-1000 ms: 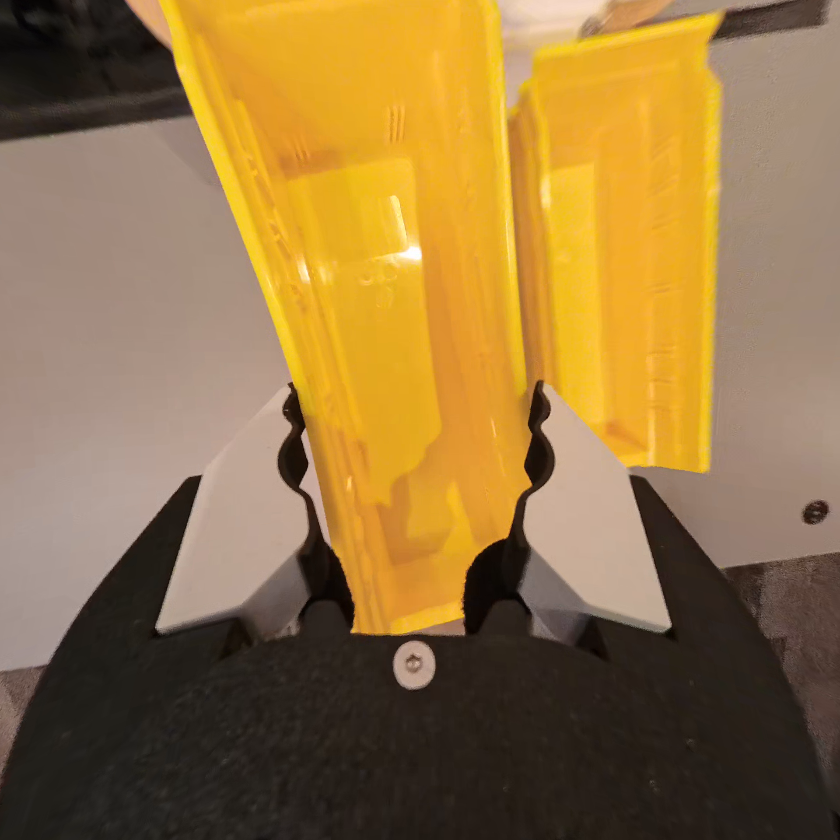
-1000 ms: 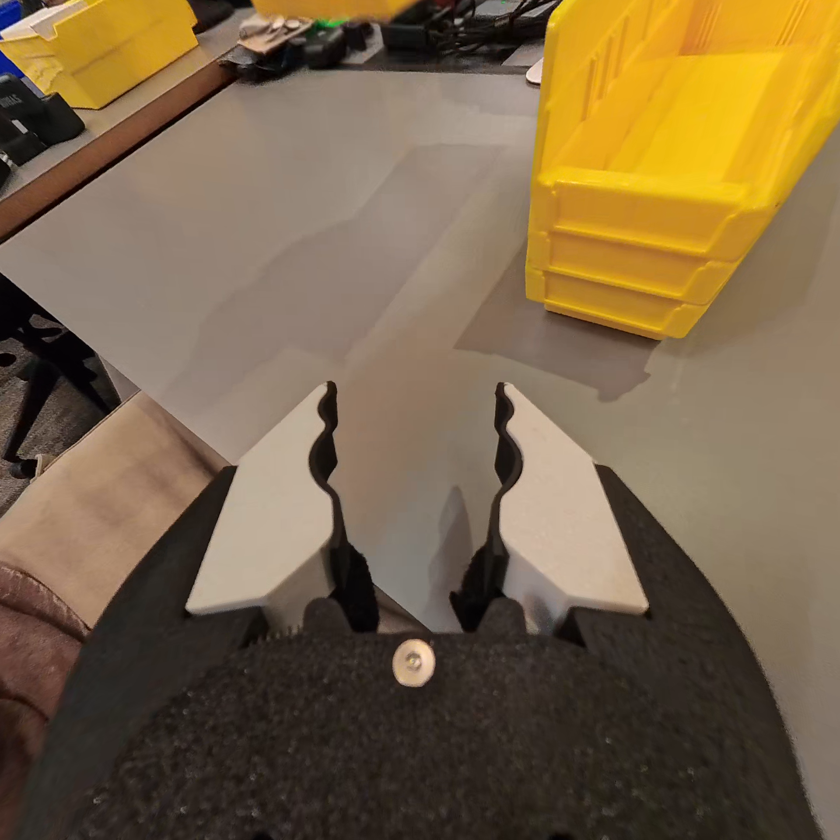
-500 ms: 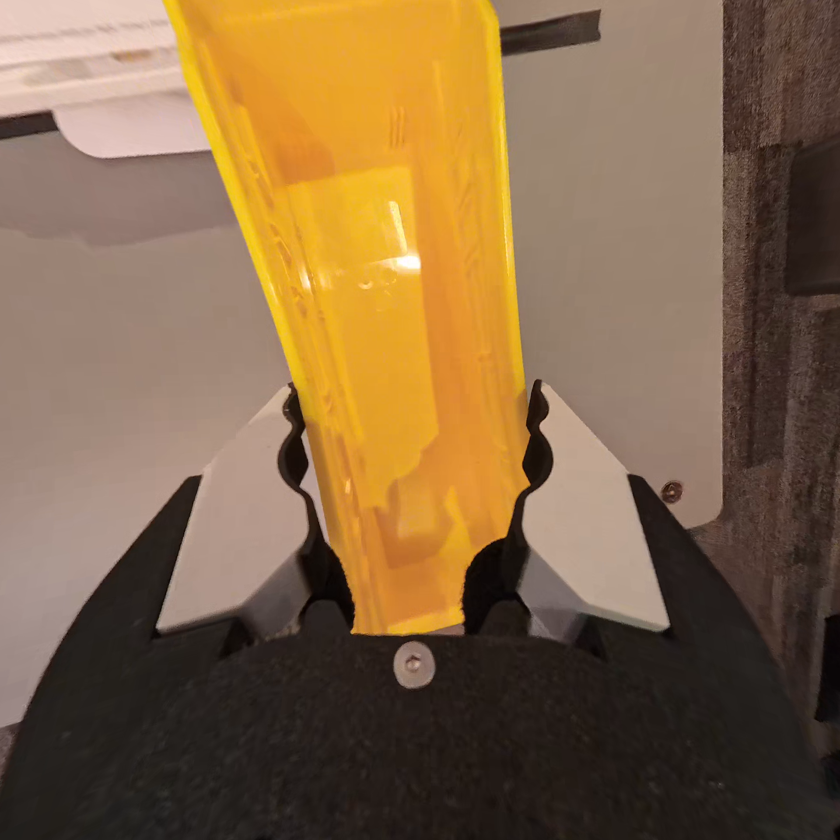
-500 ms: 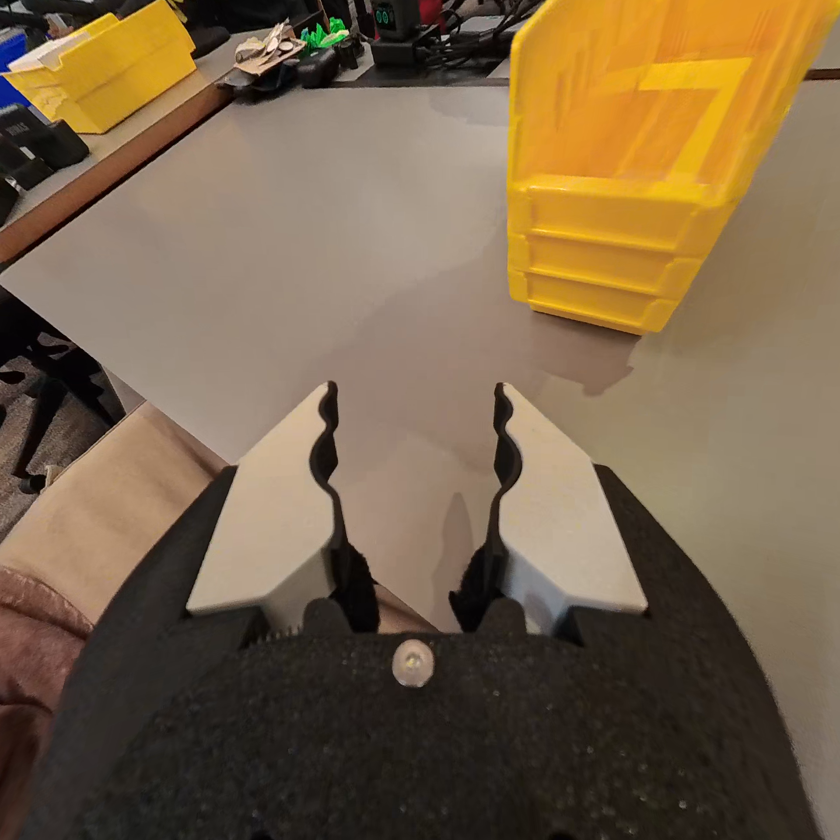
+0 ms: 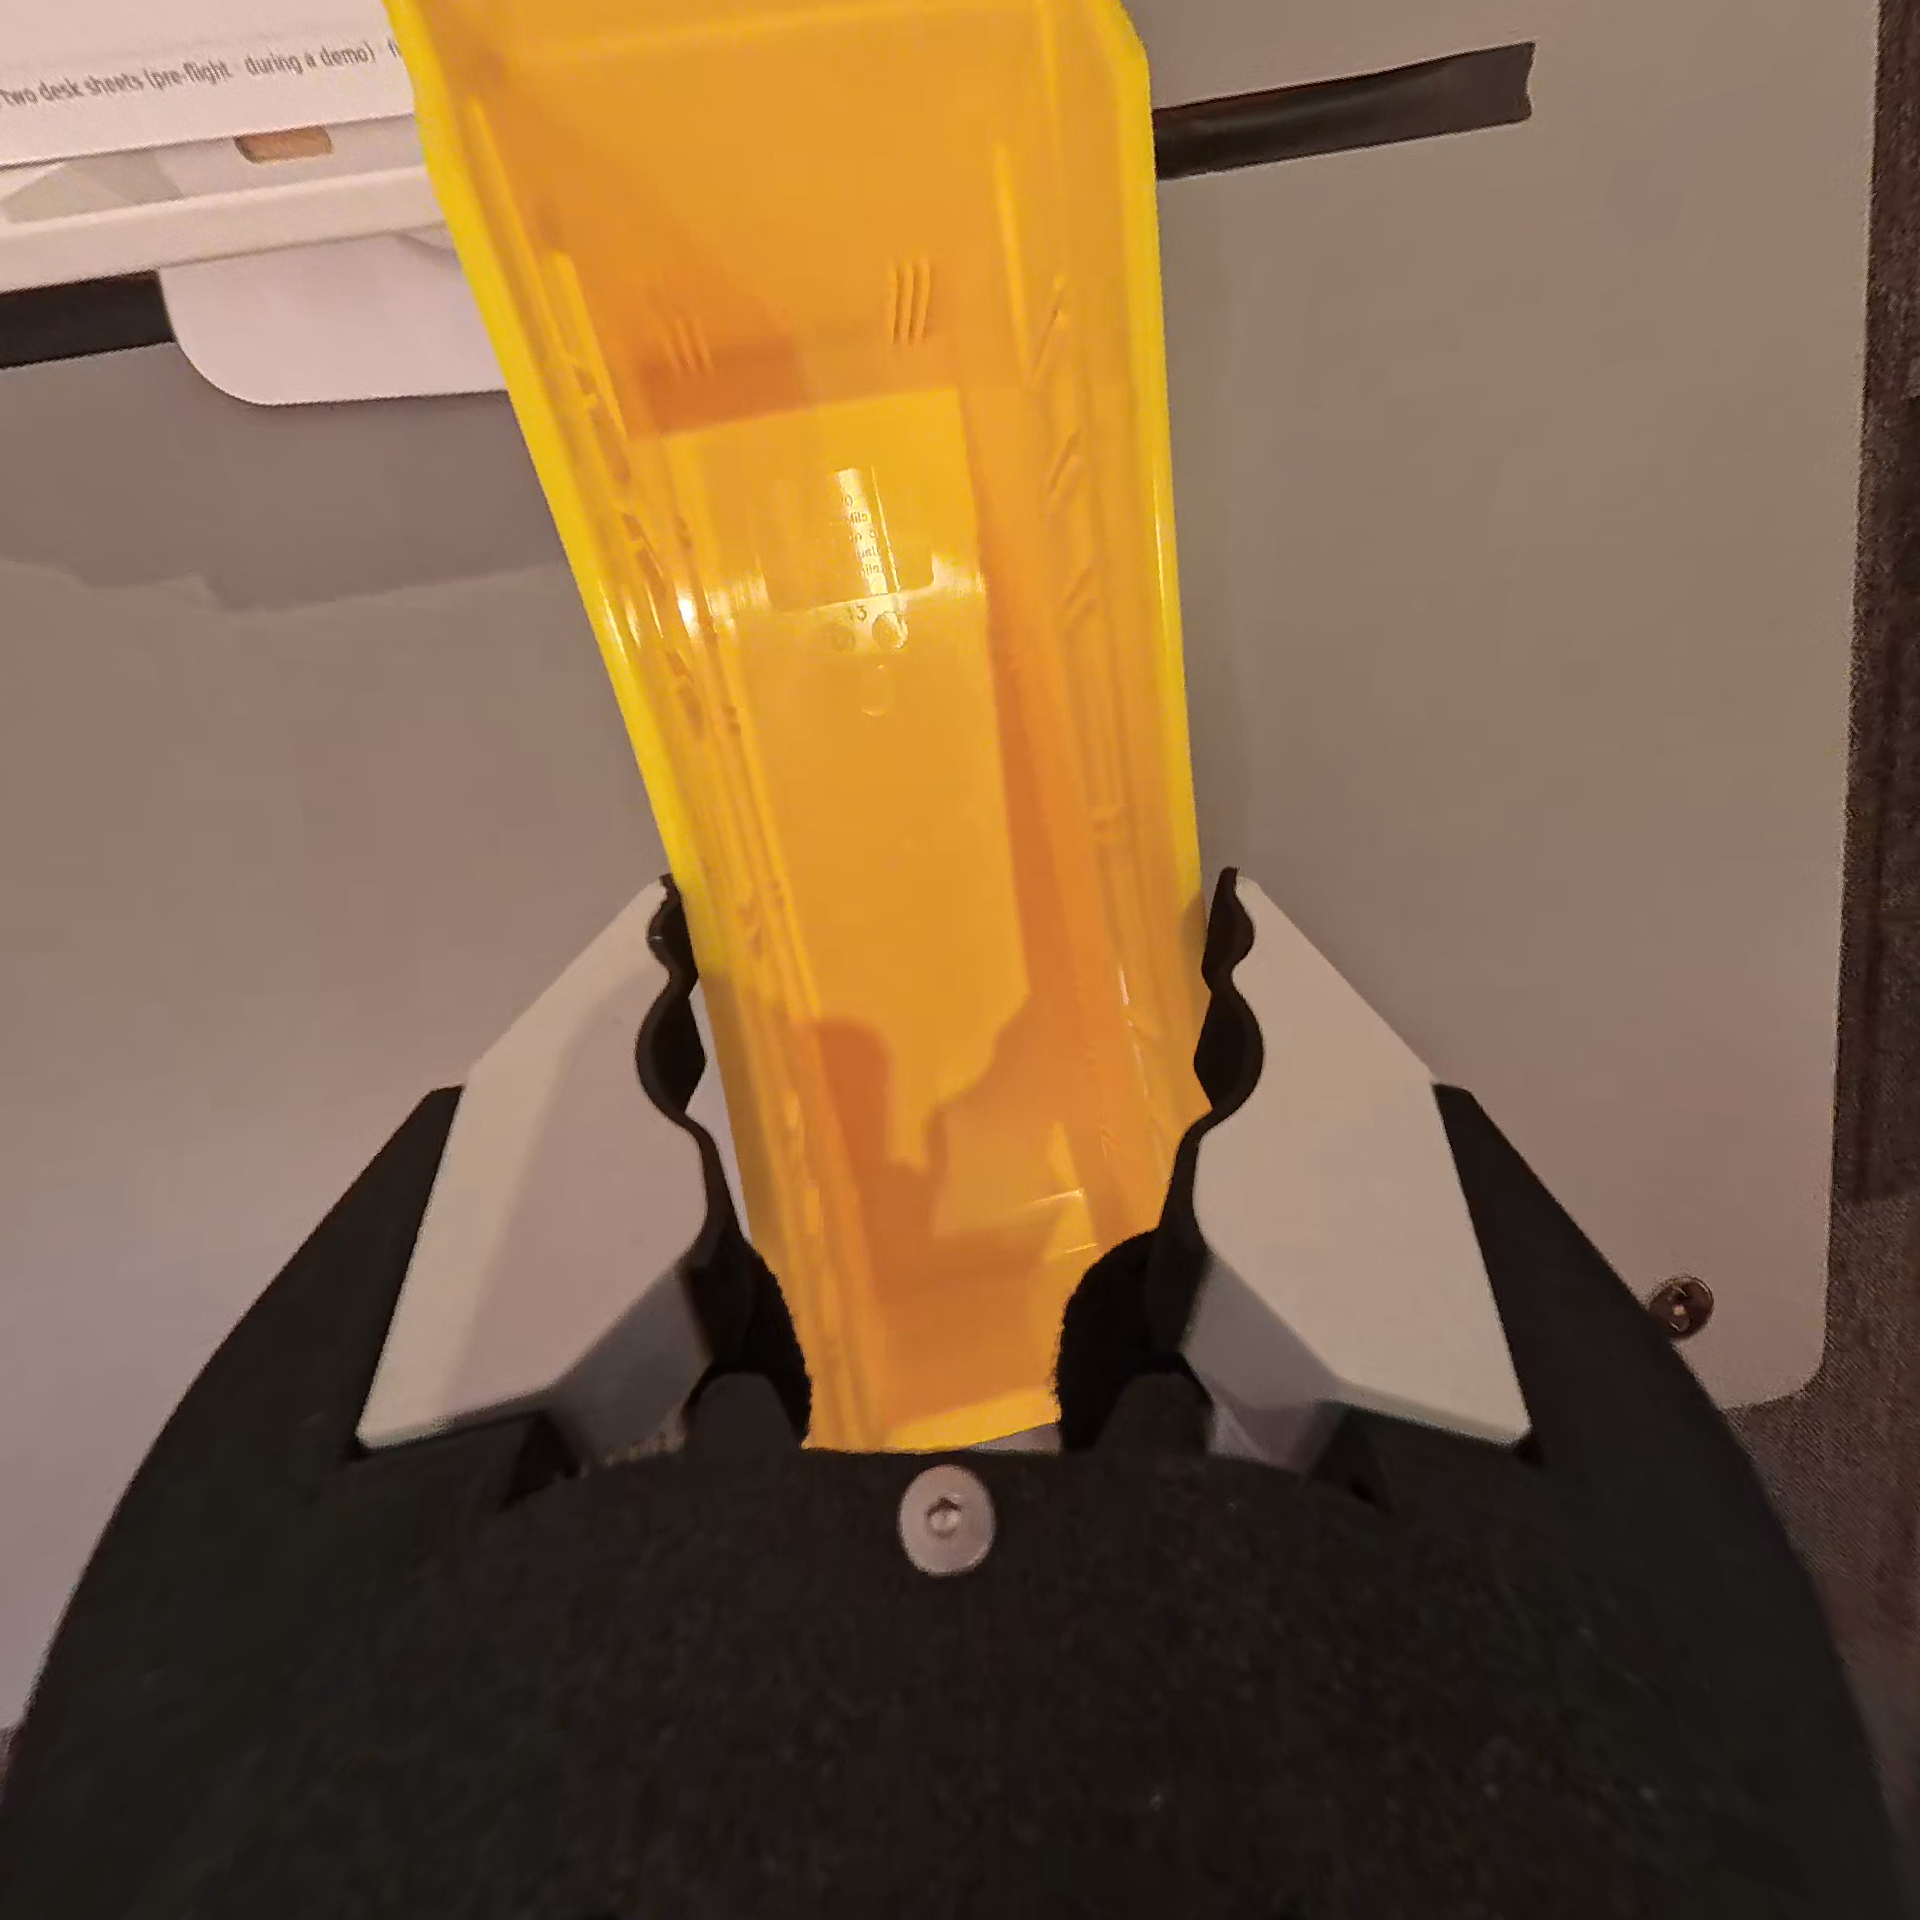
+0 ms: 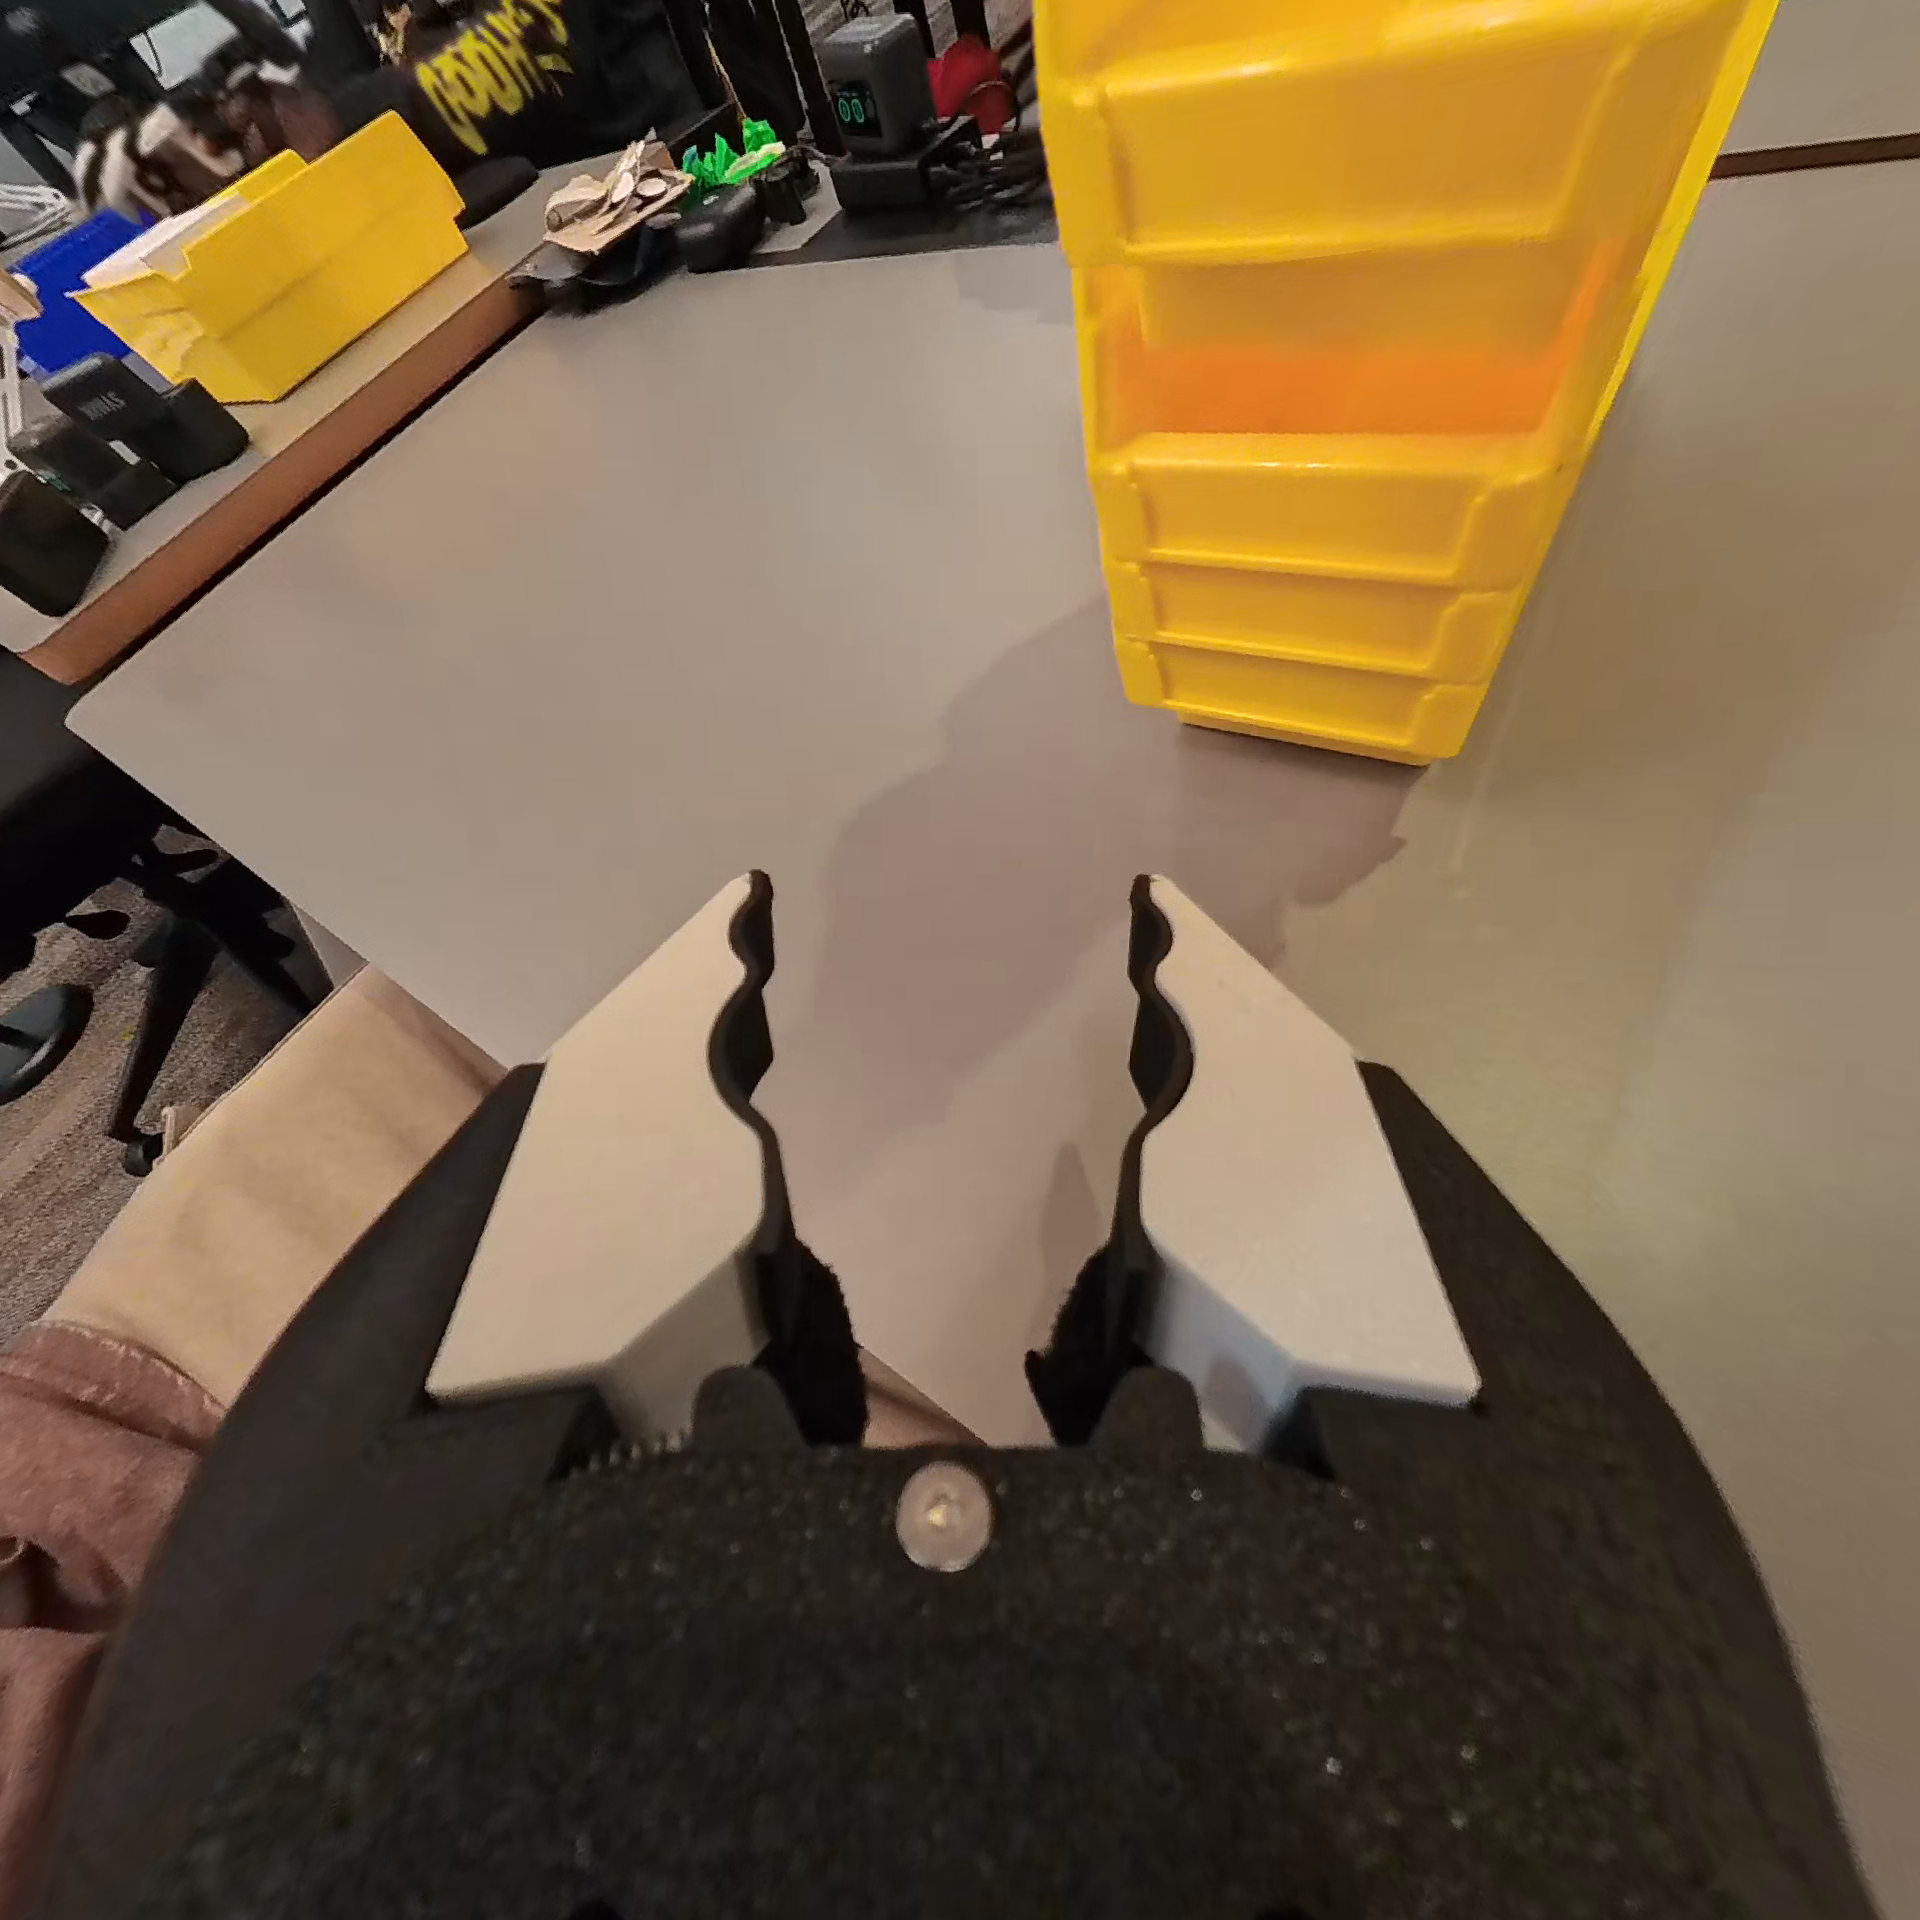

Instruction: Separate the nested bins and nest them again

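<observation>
The left gripper (image 5: 951, 997) pinches a yellow plastic bin (image 5: 873, 582); the right gripper (image 6: 951, 997) has fingers spread, empty, near the stacked yellow bins (image 6: 1320, 582).

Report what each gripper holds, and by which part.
The left gripper holds a yellow bin, its fingers closed across one end of it. The right gripper is open and holds nothing.

A translucent yellow bin (image 5: 894, 727) is held lengthwise, extending away over the grey table. At far right, a tilted yellow bin (image 6: 1351, 156) sits partly above a stack of nested yellow bins (image 6: 1309, 582) resting on the table.
</observation>
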Motion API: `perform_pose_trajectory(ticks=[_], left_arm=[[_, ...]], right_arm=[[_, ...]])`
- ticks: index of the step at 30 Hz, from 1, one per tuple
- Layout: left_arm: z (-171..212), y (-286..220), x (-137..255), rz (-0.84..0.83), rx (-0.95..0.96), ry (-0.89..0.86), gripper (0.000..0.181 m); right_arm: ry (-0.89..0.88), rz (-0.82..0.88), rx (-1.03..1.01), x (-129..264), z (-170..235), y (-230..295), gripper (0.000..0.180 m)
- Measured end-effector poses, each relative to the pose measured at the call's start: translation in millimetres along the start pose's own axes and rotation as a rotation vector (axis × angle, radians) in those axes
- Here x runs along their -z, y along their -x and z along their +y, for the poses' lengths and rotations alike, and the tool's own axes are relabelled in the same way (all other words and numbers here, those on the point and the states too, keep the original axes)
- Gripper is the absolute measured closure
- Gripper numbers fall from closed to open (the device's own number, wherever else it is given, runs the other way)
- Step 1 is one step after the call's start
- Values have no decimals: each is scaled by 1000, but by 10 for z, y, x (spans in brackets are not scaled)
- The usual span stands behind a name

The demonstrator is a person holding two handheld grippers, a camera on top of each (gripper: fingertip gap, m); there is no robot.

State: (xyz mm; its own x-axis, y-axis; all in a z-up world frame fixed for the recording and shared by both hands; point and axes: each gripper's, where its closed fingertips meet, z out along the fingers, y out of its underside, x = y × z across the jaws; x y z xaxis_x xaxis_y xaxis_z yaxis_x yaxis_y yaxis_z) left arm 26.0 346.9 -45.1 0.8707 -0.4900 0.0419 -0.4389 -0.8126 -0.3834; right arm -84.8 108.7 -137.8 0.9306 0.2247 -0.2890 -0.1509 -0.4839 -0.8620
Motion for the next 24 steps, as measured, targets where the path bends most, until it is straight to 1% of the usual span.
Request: perform_pose_trajectory(ticks=[9, 13, 17, 24], left_arm=[[22, 51, -149, 18, 19, -31, 84], [2, 54, -178, 42, 40, -88, 84], [83, 72, -280, 63, 48, -112, 82], [78, 66, -331, 64, 48, -182, 79]], right_arm=[[19, -8, 6, -23, 39, 31, 111], [25, -11, 6, -29, 49, 35, 111], [37, -17, 7, -41, 74, 50, 112], [59, -21, 14, -65, 120, 74, 112]])
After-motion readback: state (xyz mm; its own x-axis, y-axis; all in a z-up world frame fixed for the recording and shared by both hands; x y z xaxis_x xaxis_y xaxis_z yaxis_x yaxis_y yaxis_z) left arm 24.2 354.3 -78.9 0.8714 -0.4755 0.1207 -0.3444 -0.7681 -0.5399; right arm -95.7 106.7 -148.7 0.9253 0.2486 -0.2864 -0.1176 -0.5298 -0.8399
